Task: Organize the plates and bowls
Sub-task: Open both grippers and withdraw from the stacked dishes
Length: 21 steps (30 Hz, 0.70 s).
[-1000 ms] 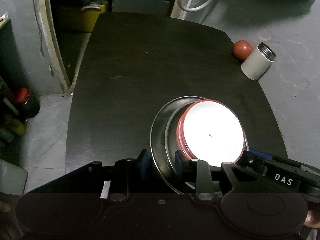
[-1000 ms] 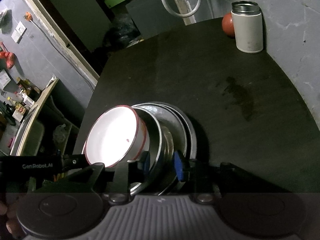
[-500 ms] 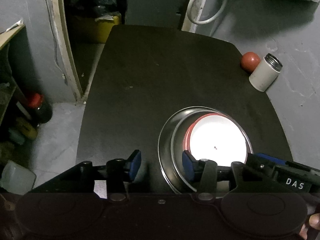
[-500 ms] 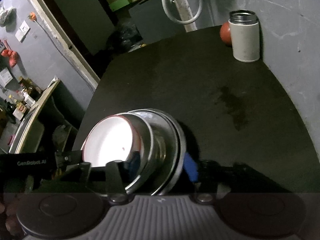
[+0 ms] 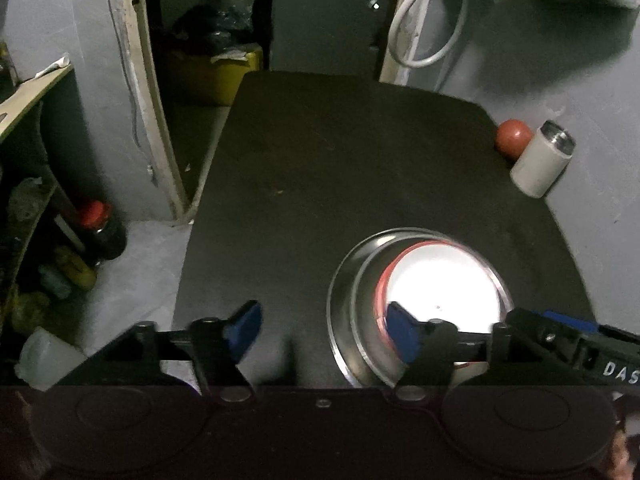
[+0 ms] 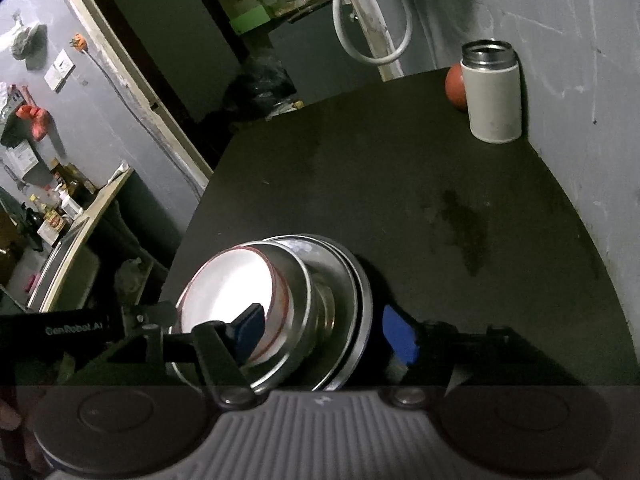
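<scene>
A dark table (image 5: 340,168) stands by grey walls (image 6: 580,20). On its near side, a shiny metal plate (image 5: 344,304) holds a white bowl (image 5: 440,292) with a red rim. Both grippers (image 5: 322,330) (image 6: 328,334) are wide apart, holding nothing.

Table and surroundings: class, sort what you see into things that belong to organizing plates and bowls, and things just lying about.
Belongs to the job:
- white red-rimmed bowl
- steel bowl that it sits in
- steel plates underneath
- left gripper, open
- right gripper, open

Just lying about:
- white flask
- red ball
- dark bottle on the floor
</scene>
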Tool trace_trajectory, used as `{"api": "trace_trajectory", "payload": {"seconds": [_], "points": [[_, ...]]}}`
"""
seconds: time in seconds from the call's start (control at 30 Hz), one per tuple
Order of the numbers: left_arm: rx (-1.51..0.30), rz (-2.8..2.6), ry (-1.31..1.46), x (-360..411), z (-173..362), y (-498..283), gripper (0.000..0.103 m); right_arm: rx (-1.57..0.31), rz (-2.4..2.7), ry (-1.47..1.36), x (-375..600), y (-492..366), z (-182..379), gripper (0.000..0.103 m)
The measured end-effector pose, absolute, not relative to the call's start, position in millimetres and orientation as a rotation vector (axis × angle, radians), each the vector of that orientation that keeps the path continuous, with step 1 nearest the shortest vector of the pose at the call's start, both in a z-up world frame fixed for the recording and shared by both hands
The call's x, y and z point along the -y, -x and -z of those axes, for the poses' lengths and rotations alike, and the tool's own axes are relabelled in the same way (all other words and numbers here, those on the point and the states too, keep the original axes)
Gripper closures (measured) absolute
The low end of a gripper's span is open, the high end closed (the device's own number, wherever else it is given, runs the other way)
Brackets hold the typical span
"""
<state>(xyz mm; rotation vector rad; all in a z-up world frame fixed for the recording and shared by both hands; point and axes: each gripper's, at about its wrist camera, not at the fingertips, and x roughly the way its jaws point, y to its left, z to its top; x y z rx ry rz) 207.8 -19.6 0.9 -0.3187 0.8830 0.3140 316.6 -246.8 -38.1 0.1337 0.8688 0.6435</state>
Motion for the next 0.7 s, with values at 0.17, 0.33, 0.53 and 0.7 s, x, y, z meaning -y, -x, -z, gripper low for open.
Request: {"api": "trace_trajectory", "payload": {"seconds": [0.17, 0.33, 0.53, 0.7], "points": [[-0.855, -0.326, 0.294, 25.5, -6.4, -201.3, 0.016, -0.852, -0.640, -0.119, 246.5, -307.9, 32.3, 0.019], [-0.836, -0.329, 0.281, 25.4, -9.9, -193.3, 0.007, -0.828, -0.620, -0.125, 249.7, -298.6, 27.8, 0.011], [-0.780, -0.316, 0.278, 21.7, -15.1, -182.7, 0.002, -0.789, -0.583, -0.131, 253.2, -282.2, 19.5, 0.003], [-0.744, -0.283, 0.283, 17.2, -18.4, -173.4, 0.001, -0.744, -0.540, -0.117, 252.7, -265.0, 7.2, 0.001]]}}
